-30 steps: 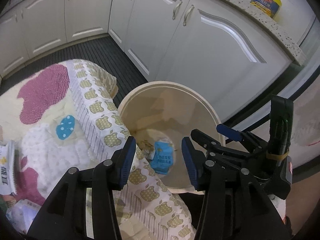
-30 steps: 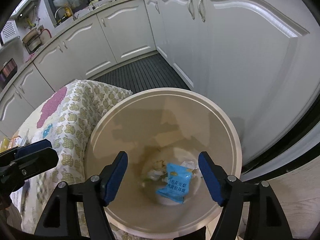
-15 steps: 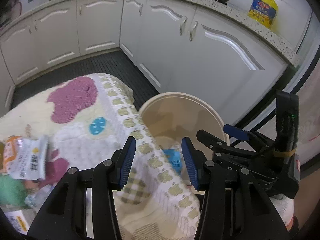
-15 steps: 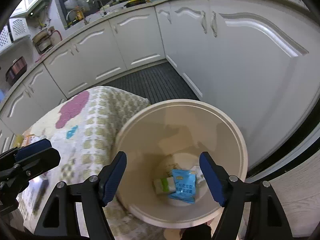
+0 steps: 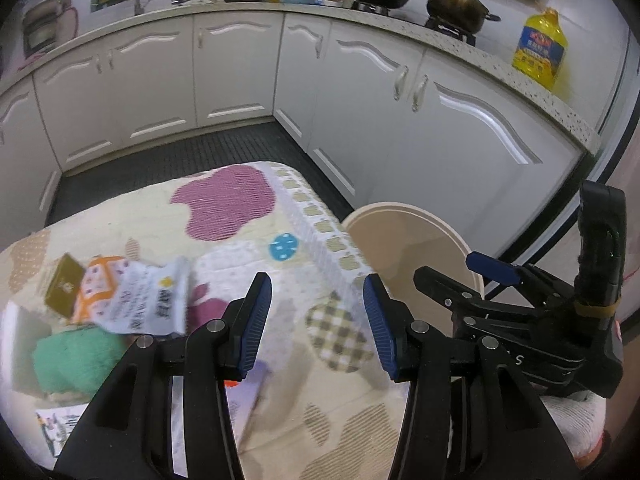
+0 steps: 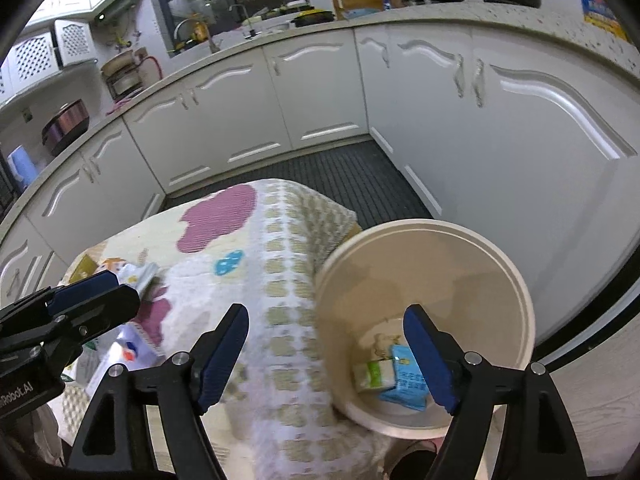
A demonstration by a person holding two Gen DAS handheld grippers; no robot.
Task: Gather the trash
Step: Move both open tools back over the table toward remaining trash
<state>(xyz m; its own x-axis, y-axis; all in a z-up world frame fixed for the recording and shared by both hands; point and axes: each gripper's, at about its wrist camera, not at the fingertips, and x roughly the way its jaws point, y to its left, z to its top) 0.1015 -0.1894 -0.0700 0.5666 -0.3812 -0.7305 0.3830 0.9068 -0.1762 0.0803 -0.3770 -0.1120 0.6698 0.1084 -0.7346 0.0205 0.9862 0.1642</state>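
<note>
Beige bin [image 6: 516, 280] beside the cloth-covered table [image 5: 304, 412], holding a blue packet [image 6: 408, 384] and a green-white carton [image 6: 374, 374]. Left gripper [image 5: 317, 322] spread, empty, above the cloth near a white-orange wrapper [image 5: 136, 296]. Right gripper [image 6: 326, 356] spread, empty, over the bin's edge.

left tool [image 5: 318, 320]: jaws apart, empty | right tool [image 6: 326, 356]: jaws apart, empty

Smooth matt plastic bin [image 6: 516, 280]; woven patterned cloth [image 5: 304, 248], lower centre; glossy white cabinet doors [image 5: 460, 132]; crinkled glossy wrapper [image 5: 148, 300], left.
</note>
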